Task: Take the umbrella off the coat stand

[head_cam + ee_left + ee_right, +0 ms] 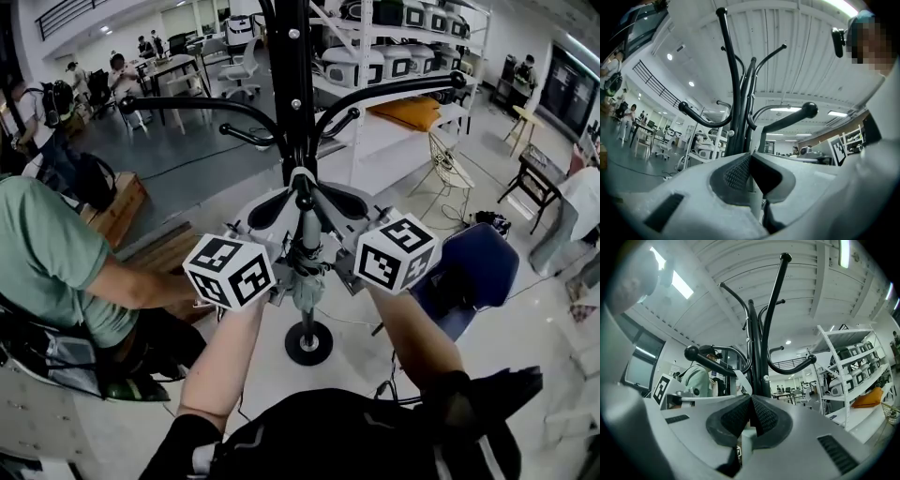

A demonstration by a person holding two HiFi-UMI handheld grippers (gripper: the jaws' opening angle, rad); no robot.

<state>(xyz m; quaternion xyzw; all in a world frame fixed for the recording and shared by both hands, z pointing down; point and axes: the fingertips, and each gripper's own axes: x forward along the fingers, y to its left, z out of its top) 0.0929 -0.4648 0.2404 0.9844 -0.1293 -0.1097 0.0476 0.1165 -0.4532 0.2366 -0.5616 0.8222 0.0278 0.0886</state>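
Note:
A black coat stand (292, 94) with curved hooks rises in front of me, its round base (308, 343) on the floor. A folded grey-green umbrella (307, 272) hangs upright against the pole. My left gripper (279, 208) and right gripper (330, 202) meet on its upper part from either side. In the left gripper view the gripper (750, 161) is shut, with the pale umbrella (754, 201) pinched just below the pads and the stand (736, 103) behind. The right gripper (751, 404) is likewise shut on the umbrella (747, 446), close in front of the pole (761, 352).
A person in a green shirt (47, 253) sits close at the left beside a wooden crate (117, 211). A blue chair (478, 267) stands at the right. White shelving (394, 56) and a wire chair (448, 169) stand behind the stand.

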